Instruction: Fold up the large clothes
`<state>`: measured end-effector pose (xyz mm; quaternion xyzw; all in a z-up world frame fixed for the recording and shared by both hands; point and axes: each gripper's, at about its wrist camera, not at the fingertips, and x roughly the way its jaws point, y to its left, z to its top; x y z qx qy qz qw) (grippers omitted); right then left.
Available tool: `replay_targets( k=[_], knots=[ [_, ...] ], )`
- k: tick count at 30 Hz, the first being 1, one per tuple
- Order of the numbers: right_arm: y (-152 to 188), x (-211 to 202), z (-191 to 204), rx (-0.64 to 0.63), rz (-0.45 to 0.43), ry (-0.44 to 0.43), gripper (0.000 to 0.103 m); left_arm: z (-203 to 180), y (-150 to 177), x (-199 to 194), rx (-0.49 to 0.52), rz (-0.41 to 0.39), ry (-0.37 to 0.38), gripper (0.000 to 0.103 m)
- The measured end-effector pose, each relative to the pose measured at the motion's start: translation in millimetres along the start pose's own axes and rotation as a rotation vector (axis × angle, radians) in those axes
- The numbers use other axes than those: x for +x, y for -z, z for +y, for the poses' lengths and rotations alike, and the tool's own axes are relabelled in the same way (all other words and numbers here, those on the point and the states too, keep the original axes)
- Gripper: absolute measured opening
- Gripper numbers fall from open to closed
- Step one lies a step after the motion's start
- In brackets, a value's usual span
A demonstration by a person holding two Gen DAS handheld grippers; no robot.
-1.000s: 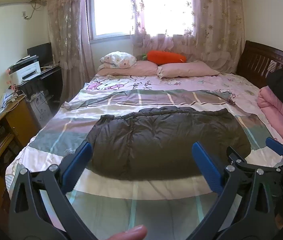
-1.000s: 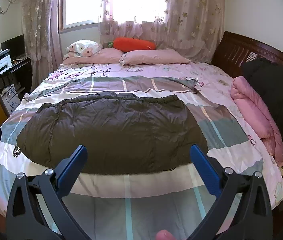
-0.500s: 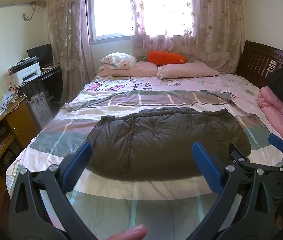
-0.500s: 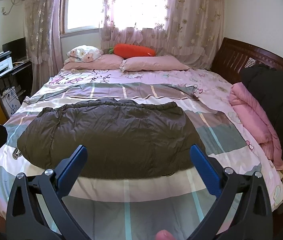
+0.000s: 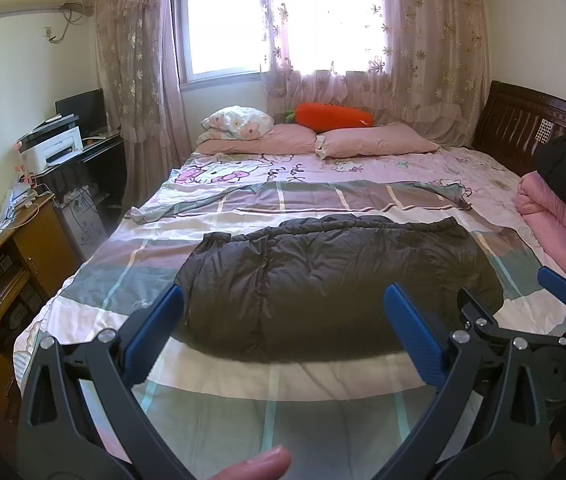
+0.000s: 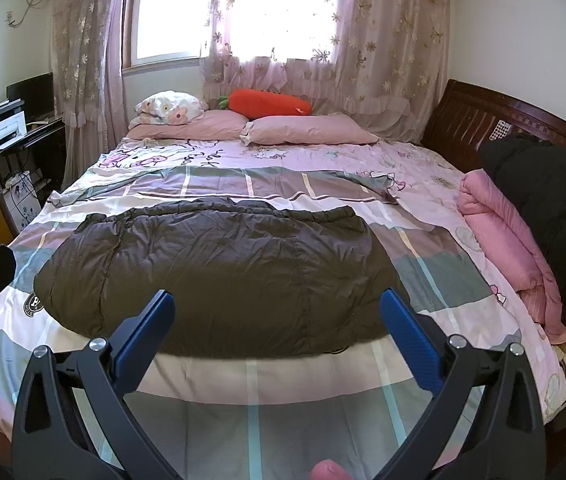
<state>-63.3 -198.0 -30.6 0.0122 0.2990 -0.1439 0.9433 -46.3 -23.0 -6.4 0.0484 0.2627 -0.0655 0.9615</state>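
A dark grey-brown padded jacket (image 5: 335, 280) lies folded into a wide rectangle across the plaid sheet on the bed (image 5: 243, 392); it also shows in the right wrist view (image 6: 219, 276). My left gripper (image 5: 283, 320) is open and empty, held above the foot of the bed, short of the jacket's near edge. My right gripper (image 6: 277, 320) is open and empty too, a little back from the jacket's near edge. The right gripper's blue finger shows in the left wrist view (image 5: 559, 286).
Pink pillows (image 5: 375, 144) and an orange carrot cushion (image 5: 335, 115) lie at the far end. A pink folded quilt (image 6: 499, 236) and black clothes (image 6: 555, 208) sit on the right side by the wooden headboard (image 6: 479, 120). A wooden cabinet (image 5: 7, 256) and desk with printer (image 5: 53, 148) stand left.
Both grippers have drawn back slightly and risen, so the jacket sits a little lower and farther in view. Both stay open. The jacket has not moved.
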Motion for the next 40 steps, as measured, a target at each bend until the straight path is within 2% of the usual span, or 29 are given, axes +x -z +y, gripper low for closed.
replay_targets(
  k=[19,22,24,30,40],
  knots=[
    [2.3,-0.1,-0.8,-0.012,0.007,-0.006,0.102,7.0,2.6,-3.0,0.013,0.0,0.026,0.101],
    [3.7,1.0,-3.9,-0.019,0.012,-0.009,0.102,5.4,4.2,-0.8,0.017,0.007,-0.001,0.101],
    [6.8,2.5,-5.4,-0.028,0.015,-0.016,0.102,4.9,4.2,-1.2,0.02,0.009,0.016,0.101],
    [8.3,3.6,-7.6,-0.033,0.018,-0.022,0.102,0.7,5.7,-5.1,0.04,-0.013,0.015,0.101],
    [8.5,4.2,-8.5,-0.033,0.019,-0.021,0.102,4.2,5.8,1.8,0.022,0.024,0.029,0.101]
  ],
)
